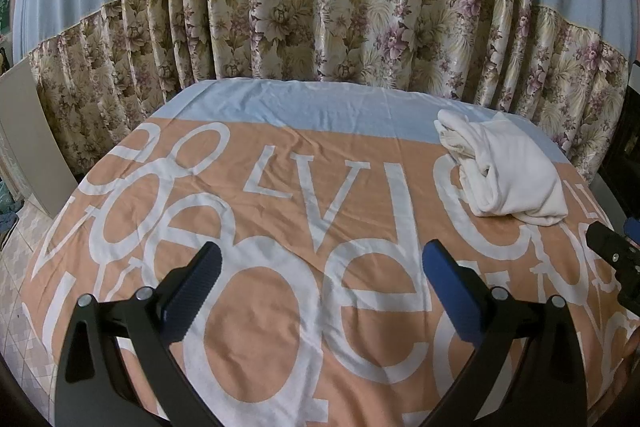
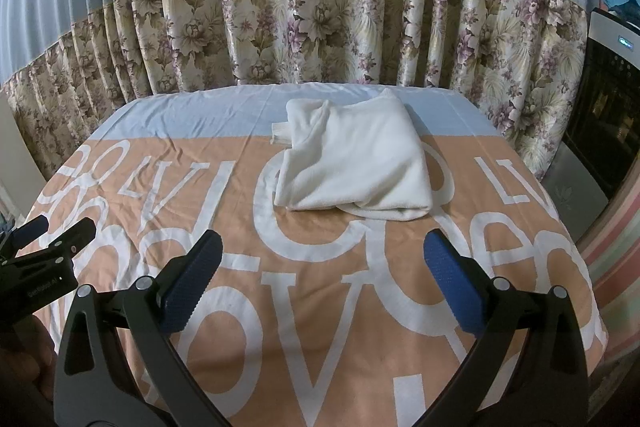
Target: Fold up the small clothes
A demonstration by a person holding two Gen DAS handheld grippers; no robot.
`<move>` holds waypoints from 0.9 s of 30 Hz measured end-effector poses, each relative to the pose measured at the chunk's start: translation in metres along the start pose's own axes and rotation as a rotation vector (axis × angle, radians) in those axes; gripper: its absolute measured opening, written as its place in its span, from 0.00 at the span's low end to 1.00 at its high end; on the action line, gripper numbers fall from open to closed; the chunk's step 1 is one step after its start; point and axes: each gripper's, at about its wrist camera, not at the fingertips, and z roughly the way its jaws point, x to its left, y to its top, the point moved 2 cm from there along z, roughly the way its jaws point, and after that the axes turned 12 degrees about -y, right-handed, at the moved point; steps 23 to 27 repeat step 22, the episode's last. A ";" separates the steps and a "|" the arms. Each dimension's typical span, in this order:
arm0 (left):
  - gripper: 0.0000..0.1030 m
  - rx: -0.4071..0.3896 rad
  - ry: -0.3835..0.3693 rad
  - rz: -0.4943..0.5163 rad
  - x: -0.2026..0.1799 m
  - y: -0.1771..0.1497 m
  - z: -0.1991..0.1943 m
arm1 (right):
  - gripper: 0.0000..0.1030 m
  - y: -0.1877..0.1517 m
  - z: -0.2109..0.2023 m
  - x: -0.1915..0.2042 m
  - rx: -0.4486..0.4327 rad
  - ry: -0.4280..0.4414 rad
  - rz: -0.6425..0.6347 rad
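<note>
The white garment [image 2: 354, 163] lies folded into a compact bundle ahead of the right gripper [image 2: 324, 283], whose fingers stand spread and empty; the left gripper [image 1: 320, 287] is likewise spread, with the bundle off beyond its right finger. On the printed cloth [image 2: 320, 347] the fold looks nearly done — any tidying should pinch only the loose near edge, gently.

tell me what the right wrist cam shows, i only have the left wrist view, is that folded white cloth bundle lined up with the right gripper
Observer: Roughly. The folded white cloth bundle lies straight ahead of the right gripper, apart from its open jaws.
Operator: what's right of the bed
Observer: A dark appliance with a small lit display stands beside the floral curtain.
Operator: left gripper holding anything
Observer: No. The left gripper shows open and empty at the frame's left edge.
</note>
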 end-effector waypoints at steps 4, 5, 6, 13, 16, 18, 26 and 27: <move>0.98 0.000 0.005 0.002 0.000 0.000 0.000 | 0.97 -0.001 0.001 0.001 0.002 0.002 -0.002; 0.98 -0.001 0.005 0.001 -0.001 -0.001 -0.001 | 0.97 -0.002 0.001 0.002 0.002 0.002 -0.001; 0.98 -0.001 0.003 0.002 0.000 -0.001 -0.001 | 0.97 -0.001 0.001 0.002 0.001 0.001 -0.002; 0.98 0.002 -0.005 0.002 0.001 -0.001 -0.001 | 0.97 -0.004 0.001 0.004 0.005 0.006 -0.004; 0.98 0.008 -0.013 -0.008 0.002 -0.002 -0.001 | 0.97 -0.004 0.002 0.004 0.009 0.006 -0.003; 0.98 0.008 -0.015 -0.011 0.004 -0.001 -0.001 | 0.97 -0.006 0.002 0.004 0.009 0.007 -0.003; 0.98 0.008 -0.013 -0.008 0.004 -0.002 -0.001 | 0.97 -0.006 0.002 0.005 0.009 0.008 -0.001; 0.98 0.008 -0.013 -0.008 0.004 -0.002 -0.001 | 0.97 -0.006 0.002 0.005 0.009 0.008 -0.001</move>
